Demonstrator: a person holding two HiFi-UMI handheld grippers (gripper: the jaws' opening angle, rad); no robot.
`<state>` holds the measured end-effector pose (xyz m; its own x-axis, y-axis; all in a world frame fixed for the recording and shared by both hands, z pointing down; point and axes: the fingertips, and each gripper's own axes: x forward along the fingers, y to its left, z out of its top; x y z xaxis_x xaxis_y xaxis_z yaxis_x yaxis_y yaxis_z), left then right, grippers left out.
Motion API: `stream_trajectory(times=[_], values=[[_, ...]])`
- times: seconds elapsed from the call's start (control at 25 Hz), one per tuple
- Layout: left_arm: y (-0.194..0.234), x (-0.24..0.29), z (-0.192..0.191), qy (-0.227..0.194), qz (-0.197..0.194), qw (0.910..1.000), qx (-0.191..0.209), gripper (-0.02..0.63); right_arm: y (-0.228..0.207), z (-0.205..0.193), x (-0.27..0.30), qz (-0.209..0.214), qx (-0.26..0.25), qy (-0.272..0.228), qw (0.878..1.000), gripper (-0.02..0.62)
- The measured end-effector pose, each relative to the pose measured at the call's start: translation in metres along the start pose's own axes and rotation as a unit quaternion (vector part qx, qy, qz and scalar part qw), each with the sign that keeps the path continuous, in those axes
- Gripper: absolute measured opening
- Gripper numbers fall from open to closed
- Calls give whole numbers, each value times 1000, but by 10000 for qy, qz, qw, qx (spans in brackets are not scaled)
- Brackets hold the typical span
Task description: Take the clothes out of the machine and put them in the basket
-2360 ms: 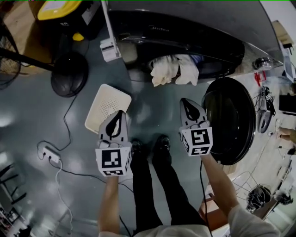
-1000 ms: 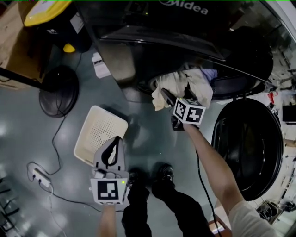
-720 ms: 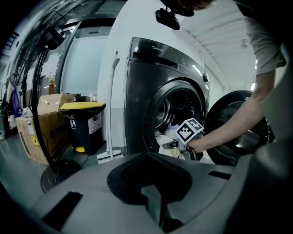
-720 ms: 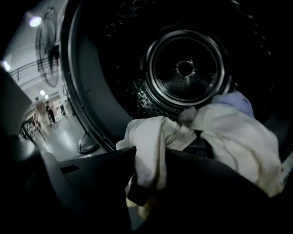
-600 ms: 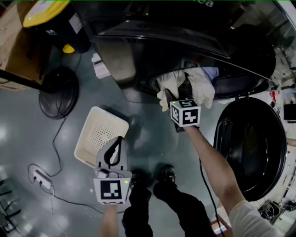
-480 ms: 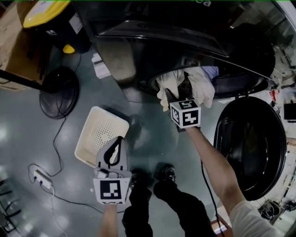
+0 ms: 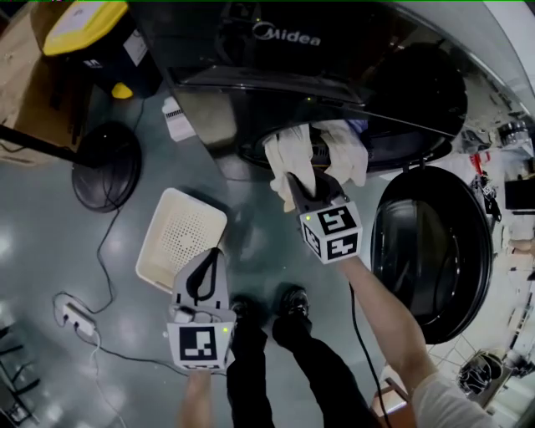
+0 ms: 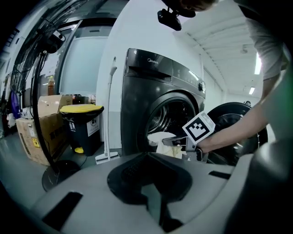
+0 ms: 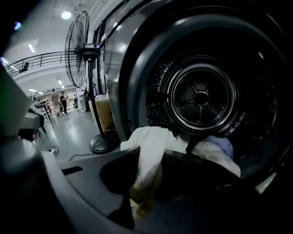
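Note:
The dark front-loading machine stands with its round door swung open to the right. White clothes hang over the lip of the drum mouth, a second pale piece beside them. My right gripper has just been closing and is shut on the left white cloth, which drapes out of the drum and runs down between its jaws. The white perforated basket lies on the floor to the left. My left gripper hovers over the basket's near corner, shut and holding nothing.
A yellow-lidded bin and a fan's round base stand left of the machine. A white brush head leans by its corner. A power strip with cable lies on the grey floor. The person's feet are between the grippers.
My right gripper went from open at the clothes to shut on the white cloth, then drew back from the drum mouth, pulling the cloth out. The left gripper rose slightly.

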<state>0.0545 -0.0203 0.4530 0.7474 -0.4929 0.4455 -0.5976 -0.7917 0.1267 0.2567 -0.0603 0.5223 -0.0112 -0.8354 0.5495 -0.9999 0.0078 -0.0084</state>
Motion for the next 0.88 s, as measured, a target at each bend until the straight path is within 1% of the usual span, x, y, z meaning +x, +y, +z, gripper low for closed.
stream_trajectory(times=[0.24,0.44,0.68,0.88], values=[[-16,-21,26,65,-89,9999,-110,20,22,9,-55,46,-76,70,9999,87],[-27,-31,54,-27,-181,9998,-69,20,32,30,-95,-11,58,-91,9999,87],[-36,-42,82,-137,-232,9996,-45,20,51,58,-147,-35,-53,-331,9994,87],[-40,-58,96,-167,-230,9996,-72,20,73,78,-193,12,-163,-541,9984,87]])
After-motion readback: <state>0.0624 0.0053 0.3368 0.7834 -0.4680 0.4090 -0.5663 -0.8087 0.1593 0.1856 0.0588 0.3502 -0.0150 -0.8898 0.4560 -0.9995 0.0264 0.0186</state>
